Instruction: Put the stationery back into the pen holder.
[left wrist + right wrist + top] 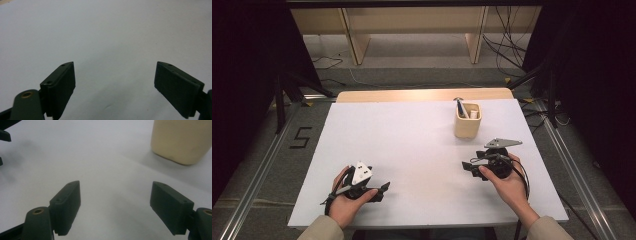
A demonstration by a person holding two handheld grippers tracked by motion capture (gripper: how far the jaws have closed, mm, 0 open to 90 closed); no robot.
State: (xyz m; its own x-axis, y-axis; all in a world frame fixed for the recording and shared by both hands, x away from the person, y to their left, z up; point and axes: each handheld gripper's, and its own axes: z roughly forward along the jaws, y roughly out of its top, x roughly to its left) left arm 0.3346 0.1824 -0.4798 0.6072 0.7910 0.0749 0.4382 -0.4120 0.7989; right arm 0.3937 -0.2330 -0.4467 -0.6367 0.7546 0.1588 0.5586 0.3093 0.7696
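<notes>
A cream square holder (467,122) stands upright on the white table (412,145) at the back right, with a white tube (473,113) and a dark-tipped tool (459,106) sticking out of it. My left gripper (384,189) rests low at the front left, open, with bare white table between its jaws (115,82). My right gripper (468,166) is held in front of the holder, open and empty (115,202). In the right gripper view the holder (180,140) sits at the upper right, beyond the jaws.
The white sheet covers the table, whose wooden edge (422,94) shows at the back. Metal rails (257,170) run along both sides on the floor. Wooden shelving (412,30) and cables (507,45) lie beyond the table.
</notes>
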